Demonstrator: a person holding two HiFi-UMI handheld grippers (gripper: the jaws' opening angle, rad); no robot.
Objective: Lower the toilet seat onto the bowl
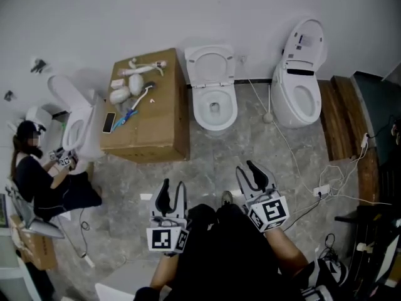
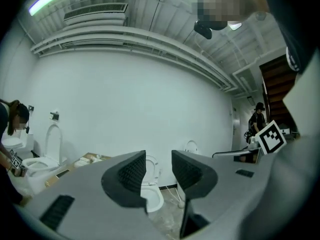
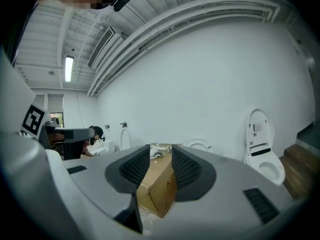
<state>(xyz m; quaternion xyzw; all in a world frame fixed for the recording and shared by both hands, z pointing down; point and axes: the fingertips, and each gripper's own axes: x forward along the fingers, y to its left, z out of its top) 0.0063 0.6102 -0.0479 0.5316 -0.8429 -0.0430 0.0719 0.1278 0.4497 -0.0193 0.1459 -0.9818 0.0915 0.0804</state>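
**Seat Found Upright; Both Claws Empty and Held Back**

The left claw (image 1: 172, 185) is held low, close to the person's body. Its jaws are spread part-way with nothing between them. In the left gripper view the toilet (image 2: 152, 196) is merely framed in the gap, well beyond the tips. This is judged a ready posture, with no approach begun.

Well ahead of this claw and slightly to its left, a cardboard box (image 1: 150, 118) laden with small fittings is noted.

Ahead, between the lines of the two claws and well apart from both, the toilet seat (image 1: 196, 64) is found upright, leaning back toward the wall. It is seen as a glossy white oval ring, hinged at the rear of the bowl (image 1: 199, 108), which is left uncovered. The seat has not yet been lowered.

The right claw (image 1: 245, 166) is likewise held near the body, jaws spread wide and empty. The box corner seen in its gap is far off and not gripped. Both claws are judged to be kept free so that either may be brought to the seat's upper edge.
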